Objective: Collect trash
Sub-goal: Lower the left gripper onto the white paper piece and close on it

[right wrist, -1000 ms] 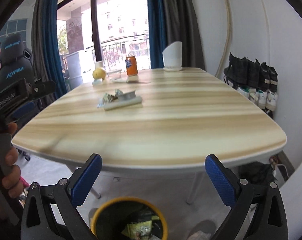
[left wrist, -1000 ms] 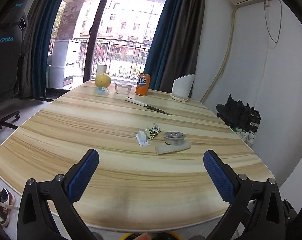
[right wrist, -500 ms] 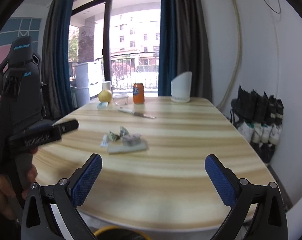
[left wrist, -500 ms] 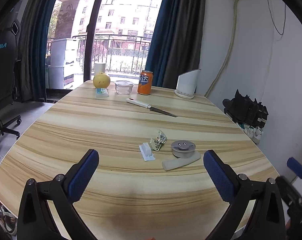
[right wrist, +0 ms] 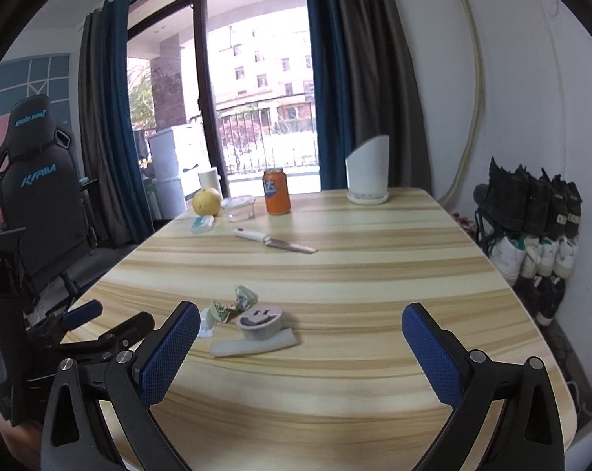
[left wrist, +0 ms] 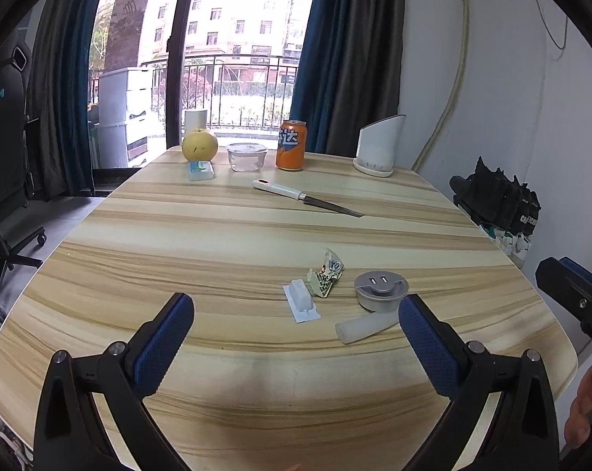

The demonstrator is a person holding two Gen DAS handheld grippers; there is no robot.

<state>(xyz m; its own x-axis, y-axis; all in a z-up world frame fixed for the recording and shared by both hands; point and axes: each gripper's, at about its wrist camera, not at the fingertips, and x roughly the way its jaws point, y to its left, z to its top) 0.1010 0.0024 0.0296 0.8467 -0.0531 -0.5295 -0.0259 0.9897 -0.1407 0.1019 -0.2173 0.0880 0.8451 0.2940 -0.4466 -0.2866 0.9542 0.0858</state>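
Daylight pours through a tall glass balcony door (left wrist: 233, 59) with a dark railing and pale apartment buildings beyond. Blue and grey curtains (left wrist: 335, 51) hang on both sides of it. A white wall (left wrist: 492, 78) runs along the right, with a rack of shoes (right wrist: 531, 231) against it. A black gaming chair (right wrist: 41, 196) stands left of the light wood-grain counter (left wrist: 217, 235), on a grey floor (left wrist: 41, 216).

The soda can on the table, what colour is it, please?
The soda can is orange with a blue label, clearest in the left wrist view.

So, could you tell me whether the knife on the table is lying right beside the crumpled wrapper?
No, the knife lies well up the table near the orange can, with bare wood between it and the crumpled wrapper.
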